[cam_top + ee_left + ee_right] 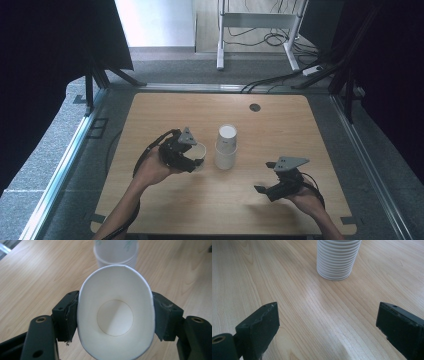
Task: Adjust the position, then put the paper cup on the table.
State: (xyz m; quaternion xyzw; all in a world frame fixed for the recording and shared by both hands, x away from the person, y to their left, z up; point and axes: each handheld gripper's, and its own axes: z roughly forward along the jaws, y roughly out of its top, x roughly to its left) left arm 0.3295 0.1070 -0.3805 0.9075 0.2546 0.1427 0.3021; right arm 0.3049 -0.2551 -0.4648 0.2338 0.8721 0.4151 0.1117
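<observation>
Jaws of the left gripper [197,159] pinch one cup [115,317], freed from the stack [226,147]; right gripper's [263,189] spread, empty. Placing remains.

Legible markings: none.
The cup stack [116,252] carries a faint green print, too blurred to read; the cup [115,315] and table [280,125] bear no text, label or number.
</observation>
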